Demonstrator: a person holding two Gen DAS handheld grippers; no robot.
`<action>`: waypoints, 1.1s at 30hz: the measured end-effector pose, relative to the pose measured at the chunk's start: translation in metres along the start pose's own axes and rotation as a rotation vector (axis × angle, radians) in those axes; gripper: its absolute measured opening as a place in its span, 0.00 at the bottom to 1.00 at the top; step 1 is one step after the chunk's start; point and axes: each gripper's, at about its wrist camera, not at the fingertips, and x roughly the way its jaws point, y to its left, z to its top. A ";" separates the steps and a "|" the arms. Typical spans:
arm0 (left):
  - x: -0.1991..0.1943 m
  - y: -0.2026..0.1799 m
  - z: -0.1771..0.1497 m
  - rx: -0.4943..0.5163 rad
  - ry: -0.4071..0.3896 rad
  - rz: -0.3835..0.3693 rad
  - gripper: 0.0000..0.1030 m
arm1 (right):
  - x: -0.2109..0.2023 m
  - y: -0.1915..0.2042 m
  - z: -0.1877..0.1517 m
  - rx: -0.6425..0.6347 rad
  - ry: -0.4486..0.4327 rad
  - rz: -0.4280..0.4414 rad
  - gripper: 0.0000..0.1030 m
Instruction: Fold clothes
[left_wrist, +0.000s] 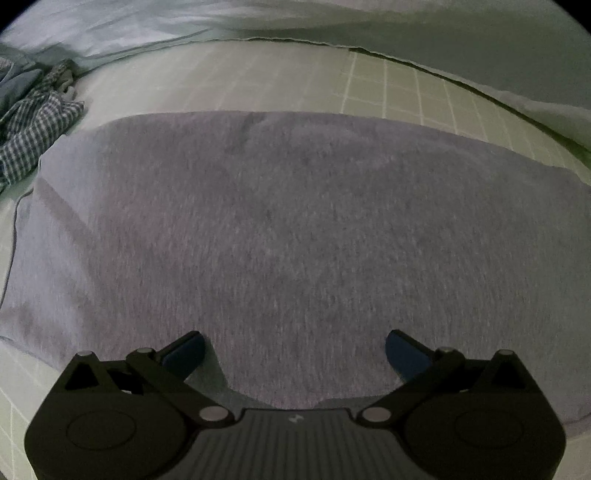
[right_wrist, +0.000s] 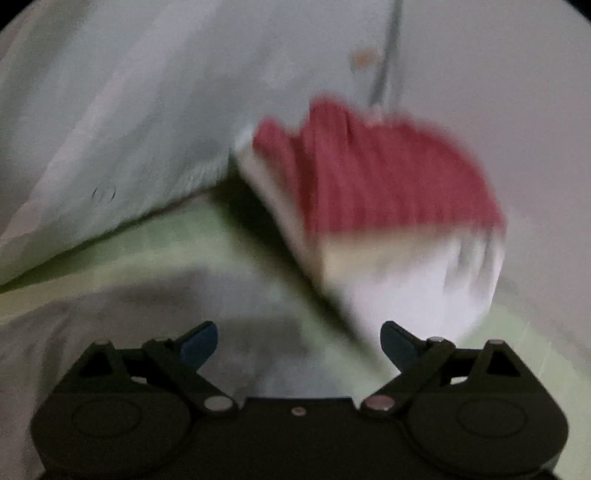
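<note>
Step in hand, likely: take near hem of grey garment (left_wrist: 295, 236) for next fold. Do well: pinch single clean edge, both corners level, lift low, avoid dragging cloth across green checked sheet (left_wrist: 402, 88).

Left tongs (left_wrist: 295, 350): spread apart, empty, just over garment's near edge; grey cloth lies flat ahead, filling view. Checked shirt (left_wrist: 37, 129) crumpled far left.

Right tongs (right_wrist: 299, 341): spread apart, empty. View blurred. Red-and-white folded cloth (right_wrist: 388, 206) ahead, slightly right, apart from tongs.

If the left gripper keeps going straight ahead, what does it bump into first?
Most likely the grey garment: the open left gripper points right across it, fingers apart. How high it hangs above the cloth is unclear.
</note>
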 end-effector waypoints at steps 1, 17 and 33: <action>0.000 0.000 0.000 0.001 -0.001 -0.001 1.00 | 0.000 -0.005 -0.009 0.048 0.037 0.028 0.93; -0.005 0.005 -0.006 0.053 -0.021 -0.026 1.00 | -0.002 -0.048 -0.042 0.419 0.121 0.070 0.07; -0.005 0.006 -0.011 0.112 -0.043 -0.053 1.00 | -0.054 -0.058 -0.044 0.213 0.055 -0.027 0.79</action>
